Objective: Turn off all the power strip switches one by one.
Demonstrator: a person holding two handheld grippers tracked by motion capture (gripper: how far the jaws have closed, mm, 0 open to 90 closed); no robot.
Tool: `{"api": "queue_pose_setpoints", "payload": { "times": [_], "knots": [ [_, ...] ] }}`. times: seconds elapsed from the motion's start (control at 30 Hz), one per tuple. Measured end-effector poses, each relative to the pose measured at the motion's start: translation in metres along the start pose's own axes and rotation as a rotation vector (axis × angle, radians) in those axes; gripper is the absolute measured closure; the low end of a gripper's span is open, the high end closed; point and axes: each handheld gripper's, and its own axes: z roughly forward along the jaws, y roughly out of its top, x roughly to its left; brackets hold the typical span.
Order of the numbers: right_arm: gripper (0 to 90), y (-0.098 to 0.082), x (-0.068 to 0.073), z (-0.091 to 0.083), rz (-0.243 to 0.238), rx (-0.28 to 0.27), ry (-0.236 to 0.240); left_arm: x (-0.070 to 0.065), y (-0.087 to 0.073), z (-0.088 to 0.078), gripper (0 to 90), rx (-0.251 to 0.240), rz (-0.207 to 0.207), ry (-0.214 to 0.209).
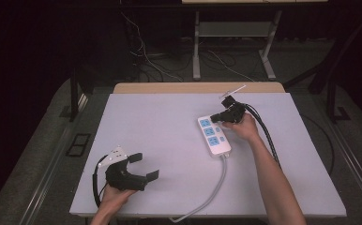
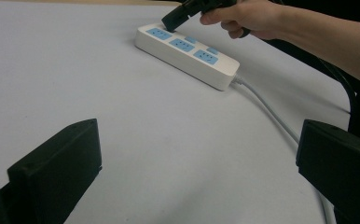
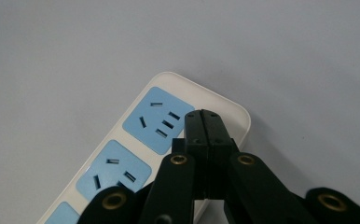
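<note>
A white power strip (image 1: pixel 213 136) with three blue sockets lies right of the table's middle, also in the left gripper view (image 2: pixel 187 56) and the right gripper view (image 3: pixel 141 140). Its grey cable (image 1: pixel 216 187) runs off the front edge. My right gripper (image 1: pixel 214 117) is shut with nothing between its jaws. Its tips (image 3: pixel 203 116) rest over the strip's far end, right beside the end socket (image 3: pixel 162 119); what lies under them is hidden. From the left gripper view I see the right gripper (image 2: pixel 169 21) at that end. My left gripper (image 1: pixel 145 166) sits open and empty near the front left, jaws wide (image 2: pixel 197 158).
A pale mat (image 1: pixel 160 122) covers the table, with a wooden strip (image 1: pixel 169 87) showing at the back. Small blue switches (image 2: pixel 212 50) sit beside the sockets. The right gripper's black cable (image 1: pixel 268 136) trails along the forearm. Beyond the table are a metal frame (image 1: pixel 196 47) and floor cables.
</note>
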Motion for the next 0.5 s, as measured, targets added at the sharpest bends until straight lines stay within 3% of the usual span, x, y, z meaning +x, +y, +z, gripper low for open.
{"api": "queue_pose_setpoints", "payload": {
  "times": [0.33,0.43,0.5],
  "knots": [
    [90.0,0.0004,0.0006,-0.0002,-0.001,-0.001,-0.005,0.0007,0.0004,0.0006,0.0,0.001,0.003,0.0],
    [90.0,0.0022,0.0042,-0.0001,-0.014,0.01,-0.026,0.0014,0.0005,0.0007,0.0,0.0,0.002,-0.001],
    [90.0,0.004,0.0059,-0.0022,-0.012,0.0,-0.008,0.0021,0.0006,0.0013,0.0,0.003,-0.001,0.0]
  ]
}}
